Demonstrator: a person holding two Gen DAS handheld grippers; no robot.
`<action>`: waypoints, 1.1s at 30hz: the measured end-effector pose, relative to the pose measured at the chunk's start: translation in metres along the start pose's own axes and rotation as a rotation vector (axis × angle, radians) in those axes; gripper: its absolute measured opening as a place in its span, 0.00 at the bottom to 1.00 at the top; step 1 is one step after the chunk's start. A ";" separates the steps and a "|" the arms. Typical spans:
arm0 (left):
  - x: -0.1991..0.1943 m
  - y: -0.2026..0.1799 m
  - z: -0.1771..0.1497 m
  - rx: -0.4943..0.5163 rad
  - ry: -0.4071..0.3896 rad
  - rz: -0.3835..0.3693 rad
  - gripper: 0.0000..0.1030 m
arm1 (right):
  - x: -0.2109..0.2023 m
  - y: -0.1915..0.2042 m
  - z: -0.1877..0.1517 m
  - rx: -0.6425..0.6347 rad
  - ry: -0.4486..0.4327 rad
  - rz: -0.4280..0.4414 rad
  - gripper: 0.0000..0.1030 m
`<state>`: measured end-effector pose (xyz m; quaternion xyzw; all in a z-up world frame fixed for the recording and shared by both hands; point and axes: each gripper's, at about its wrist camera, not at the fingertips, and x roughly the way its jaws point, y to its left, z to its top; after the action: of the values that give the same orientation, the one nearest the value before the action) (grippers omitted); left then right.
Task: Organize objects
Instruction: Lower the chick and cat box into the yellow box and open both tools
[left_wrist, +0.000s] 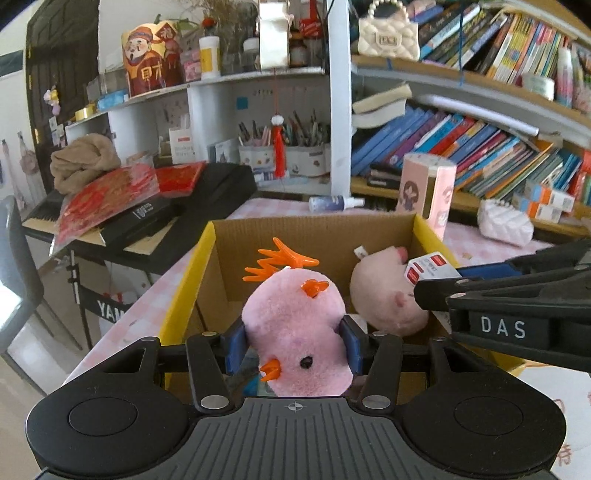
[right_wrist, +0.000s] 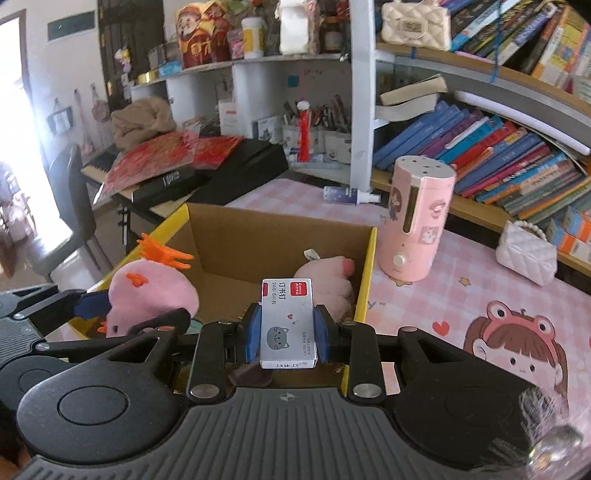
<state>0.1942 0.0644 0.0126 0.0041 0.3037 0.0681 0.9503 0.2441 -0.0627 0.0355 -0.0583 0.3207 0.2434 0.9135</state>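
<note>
My left gripper is shut on a pink plush chick with orange feet and beak, held upside down over the open cardboard box. It also shows in the right wrist view. My right gripper is shut on a small white staples box with a grey cat print, held above the box's near edge. The staples box also shows in the left wrist view. A second pink plush toy lies inside the cardboard box at its right side.
A pink cylindrical dispenser stands right of the box on the pink checked tablecloth. A white quilted purse and a spray bottle lie behind. Bookshelves fill the back; a keyboard with red papers is left.
</note>
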 end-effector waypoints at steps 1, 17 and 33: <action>0.004 -0.002 0.000 0.005 0.010 0.007 0.49 | 0.005 -0.001 0.000 -0.009 0.008 0.004 0.27; 0.039 -0.026 -0.005 0.061 0.109 0.044 0.50 | 0.060 -0.009 0.003 -0.147 0.126 0.065 0.27; 0.034 -0.025 -0.007 0.048 0.092 0.091 0.65 | 0.075 -0.004 0.007 -0.217 0.143 0.085 0.28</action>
<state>0.2207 0.0435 -0.0134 0.0377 0.3482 0.1038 0.9309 0.3005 -0.0342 -0.0050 -0.1604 0.3592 0.3105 0.8654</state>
